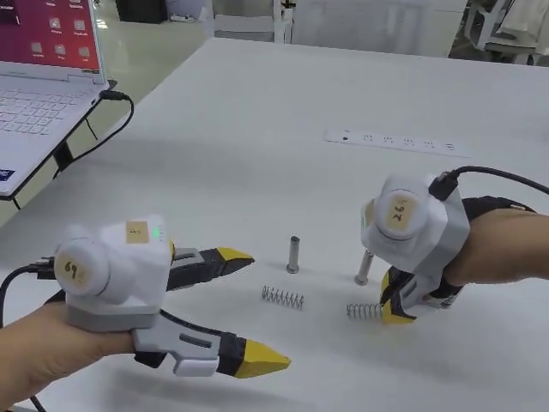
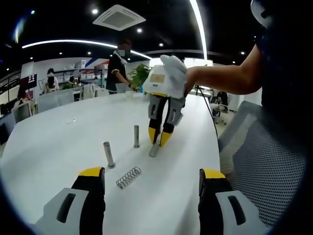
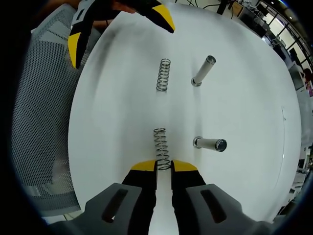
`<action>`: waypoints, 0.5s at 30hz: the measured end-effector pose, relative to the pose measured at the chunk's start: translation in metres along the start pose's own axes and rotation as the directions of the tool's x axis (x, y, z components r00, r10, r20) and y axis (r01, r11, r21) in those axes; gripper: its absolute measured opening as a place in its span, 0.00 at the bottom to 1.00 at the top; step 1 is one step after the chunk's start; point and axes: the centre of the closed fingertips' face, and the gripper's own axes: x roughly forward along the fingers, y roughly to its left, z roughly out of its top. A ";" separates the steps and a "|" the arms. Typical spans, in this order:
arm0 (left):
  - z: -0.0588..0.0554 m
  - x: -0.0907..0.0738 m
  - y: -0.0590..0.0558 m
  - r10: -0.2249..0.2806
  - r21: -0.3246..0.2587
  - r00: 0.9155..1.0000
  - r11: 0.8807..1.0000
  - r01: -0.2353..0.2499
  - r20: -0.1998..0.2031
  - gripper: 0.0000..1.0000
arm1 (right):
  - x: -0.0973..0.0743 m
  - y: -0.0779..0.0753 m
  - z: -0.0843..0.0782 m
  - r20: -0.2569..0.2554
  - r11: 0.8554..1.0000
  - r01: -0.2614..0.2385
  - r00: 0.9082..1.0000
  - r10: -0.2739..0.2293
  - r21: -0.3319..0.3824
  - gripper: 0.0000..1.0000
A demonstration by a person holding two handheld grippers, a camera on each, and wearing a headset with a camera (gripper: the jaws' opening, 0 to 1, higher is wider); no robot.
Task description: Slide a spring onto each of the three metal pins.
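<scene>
Two metal pins [image 1: 293,255] [image 1: 364,268] stand upright on the white table [image 1: 257,129]. One spring [image 1: 282,297] lies loose in front of them. A second spring [image 1: 364,311] lies by the right-hand pin, and my right gripper [image 1: 395,309] points down with its jaws shut on that spring's end [image 3: 161,147]. In the right gripper view the pins [image 3: 203,71] [image 3: 209,144] lean right and the loose spring [image 3: 164,75] lies farther off. My left gripper [image 1: 249,307] hovers open at lower left, its jaws [image 2: 151,175] framing the loose spring [image 2: 128,176].
An open laptop [image 1: 43,69] with a black cable [image 1: 111,129] sits at the far left table edge. A white power strip [image 1: 395,142] lies behind the pins. A mesh office chair [image 2: 264,161] stands beside the table. People stand far off in the room.
</scene>
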 end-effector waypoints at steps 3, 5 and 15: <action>0.001 0.001 -0.001 -0.007 0.008 1.000 1.000 0.007 -0.005 0.74 | -0.004 0.000 0.001 0.005 1.000 0.007 1.000 -0.007 0.001 0.08; 0.002 0.001 -0.001 -0.011 0.012 1.000 1.000 0.011 -0.002 0.74 | -0.007 0.000 0.002 0.010 1.000 0.010 1.000 -0.010 0.002 0.08; 0.008 0.002 -0.002 -0.030 0.032 1.000 0.999 0.030 -0.008 0.71 | -0.022 0.004 0.008 0.045 1.000 0.024 0.999 -0.024 0.009 0.08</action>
